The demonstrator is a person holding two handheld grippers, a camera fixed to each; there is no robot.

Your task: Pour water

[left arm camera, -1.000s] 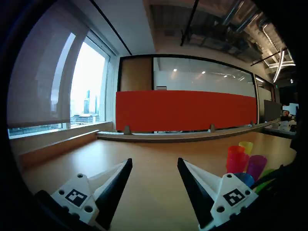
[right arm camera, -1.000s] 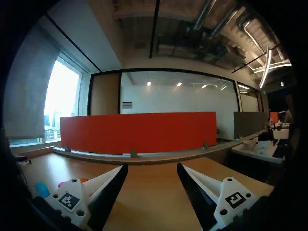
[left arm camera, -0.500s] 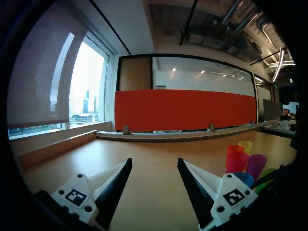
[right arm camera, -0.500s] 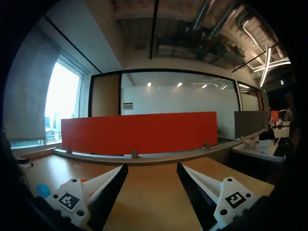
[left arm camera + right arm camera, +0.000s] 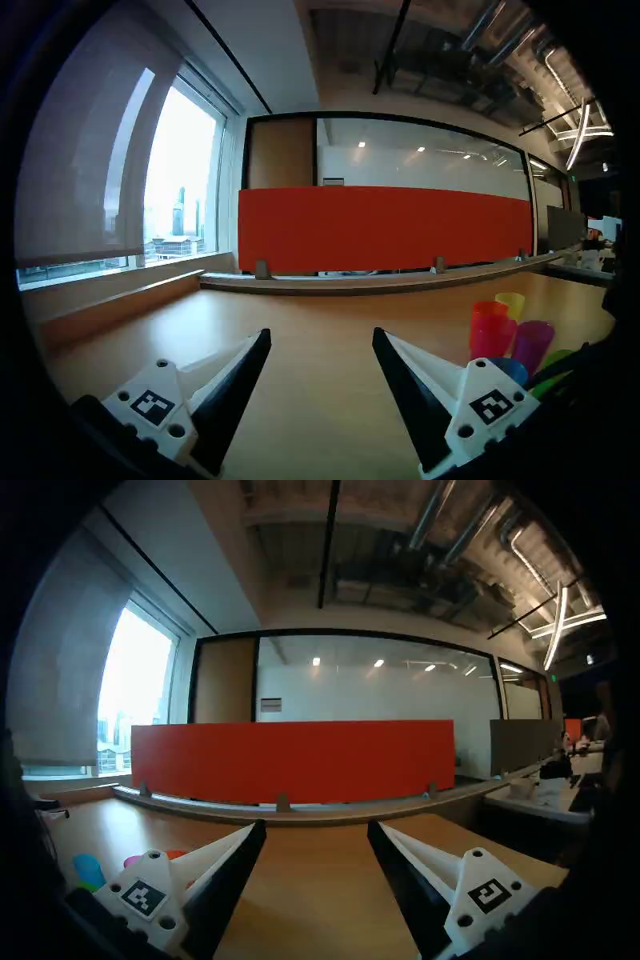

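Left gripper view
Left gripper [image 5: 321, 331]: jaws spread wide, holding nothing, with bare tabletop showing in the gap
Table [image 5: 320, 304]: light wood, running ahead of the fingers to a raised ledge
Cups [image 5: 504, 336]: tight cluster of coloured plastic ones on the table, off to the right of the right-hand finger and touching neither fingertip
Orange cup [image 5: 490, 328]: upright at the cluster's near left, with the yellow cup [image 5: 512, 304] just behind it
Purple cup [image 5: 534, 342]: upright, just right of the orange one
Blue cup [image 5: 510, 370]: low down, partly hidden behind the finger's white mount; the green cup [image 5: 552, 374] beside it is mostly hidden, so cannot tell how it stands
Red partition [image 5: 384, 228]: stands along the far ledge
Window [image 5: 180, 192]: bright, on the left

Right gripper view
Right gripper [image 5: 316, 824]: jaws equally wide, gripping nothing, over bare table
Cups: low at the left edge, beyond the left-hand finger; the blue one [image 5: 88, 870] is clearest, with scraps of pink and orange nearer the finger
Neighbouring desk [image 5: 544, 796]: to the right, its clutter too small to tell
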